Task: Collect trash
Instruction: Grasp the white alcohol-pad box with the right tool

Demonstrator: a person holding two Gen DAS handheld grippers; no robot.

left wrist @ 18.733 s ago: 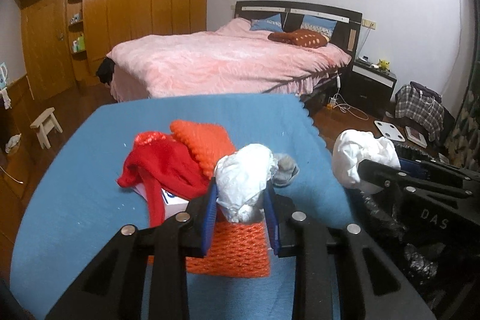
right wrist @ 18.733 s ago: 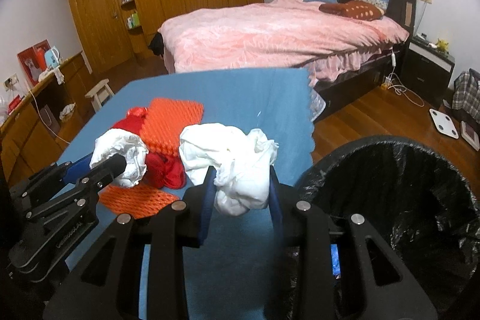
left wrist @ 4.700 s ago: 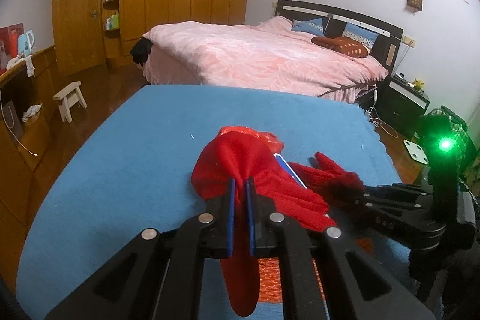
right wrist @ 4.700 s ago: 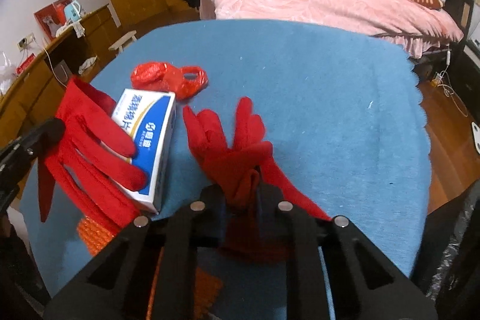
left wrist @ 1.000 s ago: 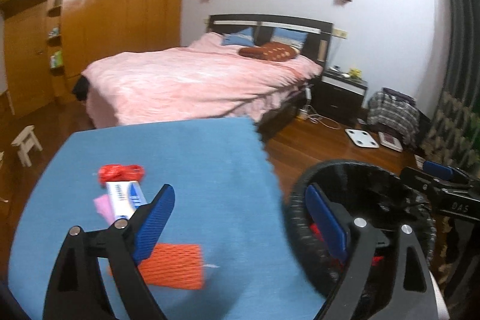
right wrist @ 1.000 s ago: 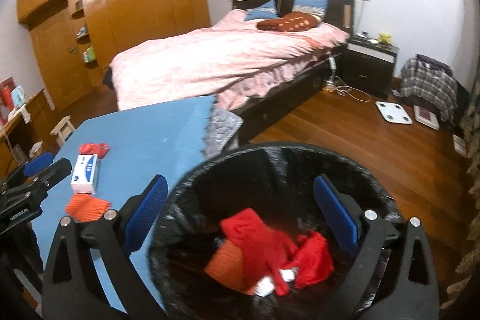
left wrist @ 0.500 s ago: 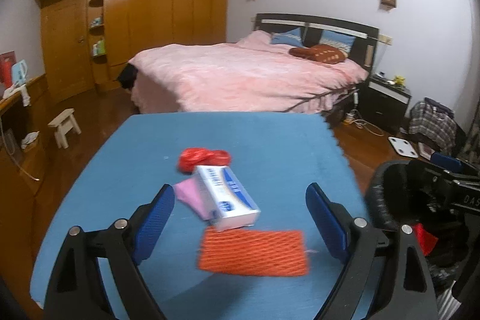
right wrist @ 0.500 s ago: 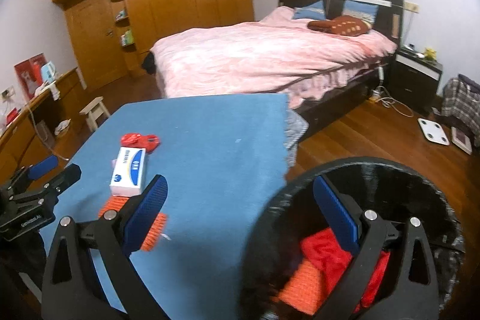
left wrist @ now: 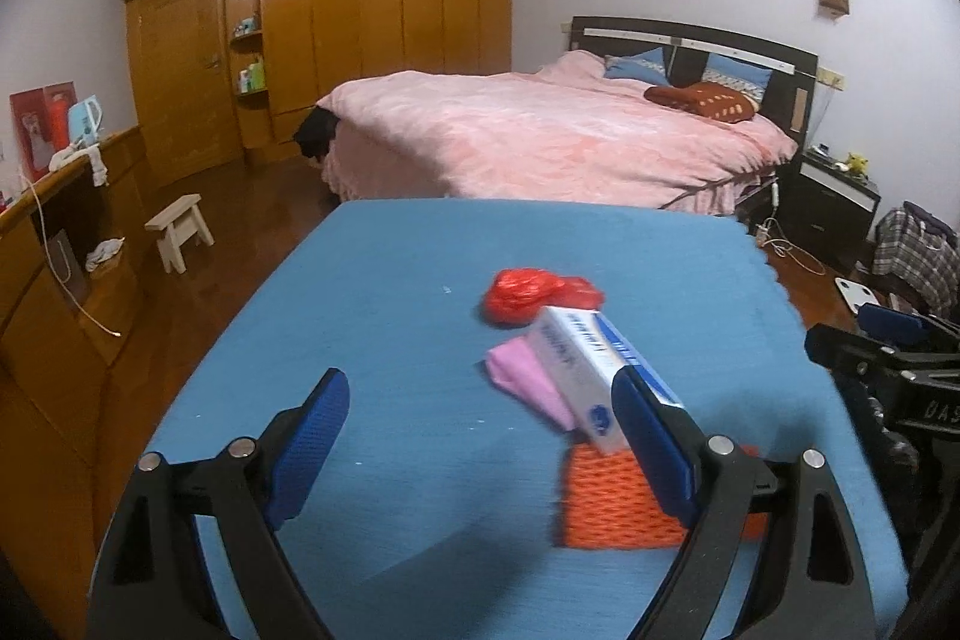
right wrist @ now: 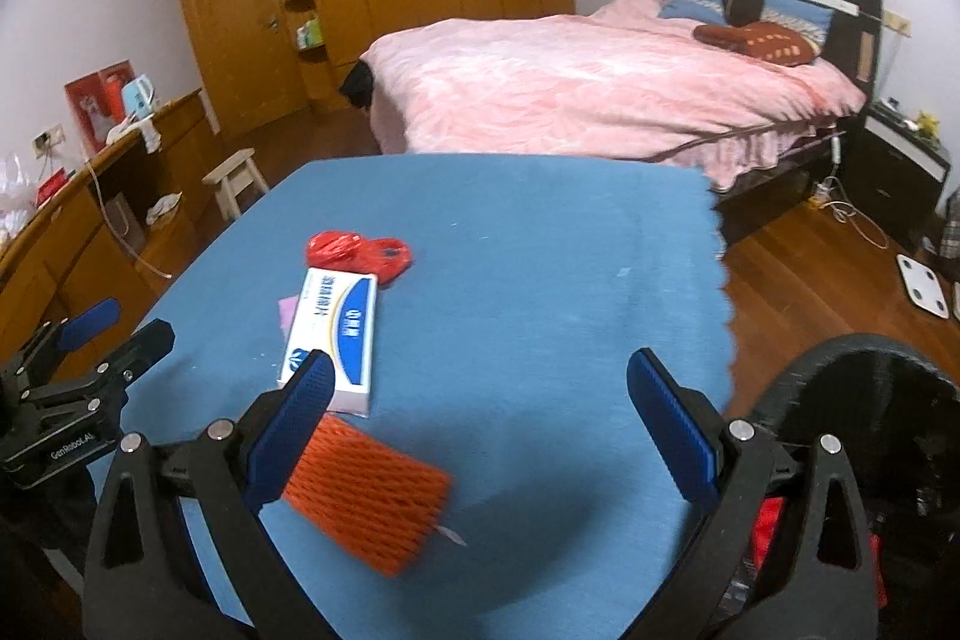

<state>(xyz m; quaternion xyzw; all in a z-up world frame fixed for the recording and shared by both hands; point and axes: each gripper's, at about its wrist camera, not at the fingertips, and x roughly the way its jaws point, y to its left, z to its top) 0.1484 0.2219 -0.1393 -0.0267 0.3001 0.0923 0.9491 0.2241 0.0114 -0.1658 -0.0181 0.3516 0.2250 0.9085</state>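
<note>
On the blue table [left wrist: 390,316] [right wrist: 540,244] lie a white and blue box [left wrist: 591,367] [right wrist: 333,334], an orange foam net [left wrist: 612,508] [right wrist: 366,496], a crumpled red bag [left wrist: 531,295] [right wrist: 357,247] and a pink piece [left wrist: 522,379] under the box. My left gripper [left wrist: 480,442] is open and empty, above the table just left of the box. My right gripper [right wrist: 480,418] is open and empty, above the table's near right part. The black bin [right wrist: 870,460] with red trash inside stands at lower right.
A pink bed [left wrist: 552,136] stands behind the table, a wooden wardrobe [left wrist: 336,22] at the back. A small stool [left wrist: 180,229] and a wooden counter [left wrist: 54,244] are on the left. A nightstand [right wrist: 900,172] and floor scale [right wrist: 927,286] are on the right.
Both grippers have swung left from the bin to the table. The box, net and red bag now lie closer in both views. The bin has slid to the right edge.
</note>
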